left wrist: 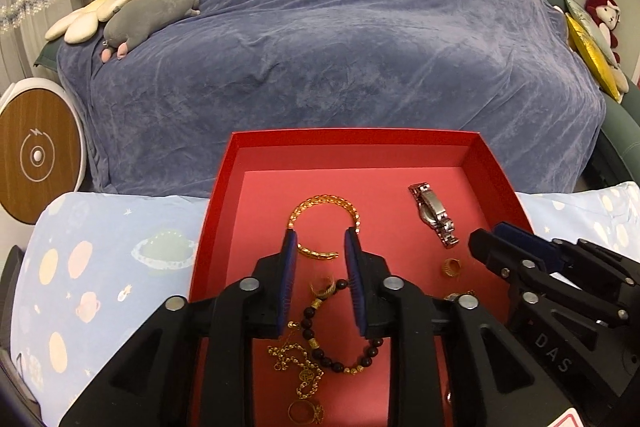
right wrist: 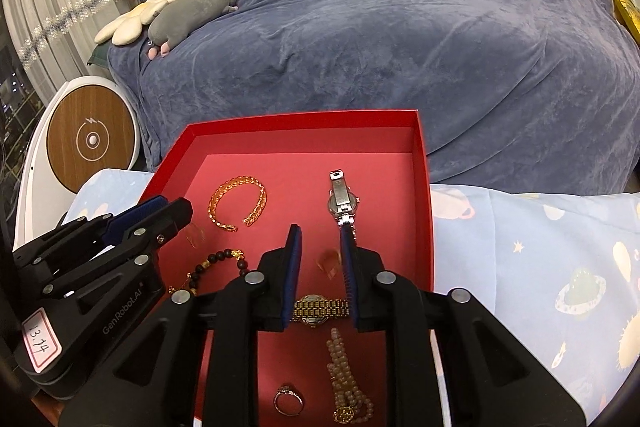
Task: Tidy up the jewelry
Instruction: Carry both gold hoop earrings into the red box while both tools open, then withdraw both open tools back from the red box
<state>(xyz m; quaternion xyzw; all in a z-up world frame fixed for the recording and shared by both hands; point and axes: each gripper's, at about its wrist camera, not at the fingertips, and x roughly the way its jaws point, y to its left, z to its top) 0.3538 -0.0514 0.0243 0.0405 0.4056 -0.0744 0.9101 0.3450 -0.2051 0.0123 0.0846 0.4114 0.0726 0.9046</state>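
Note:
A red tray [left wrist: 218, 203] [right wrist: 424, 187] holds the jewelry. In the left wrist view my left gripper [left wrist: 322, 241] is open above a gold ring [left wrist: 323, 289], with a gold bracelet [left wrist: 326, 211] just beyond, a dark bead bracelet [left wrist: 332, 339] and a gold chain [left wrist: 298, 363] below. A silver watch [left wrist: 434, 213] [right wrist: 342, 199] lies at the right. In the right wrist view my right gripper [right wrist: 320, 233] is open above a blurred gold ring [right wrist: 330, 263]; a gold watch [right wrist: 318, 309], pearl necklace [right wrist: 346, 379] and silver ring [right wrist: 288, 401] lie under it.
The tray sits on a light blue space-print cloth [left wrist: 100, 267] [right wrist: 540, 267]. Behind is a sofa under a blue-grey cover [left wrist: 340, 47], with plush toys [left wrist: 152, 11] on its left. A round wooden-faced device [left wrist: 36, 155] stands at the left.

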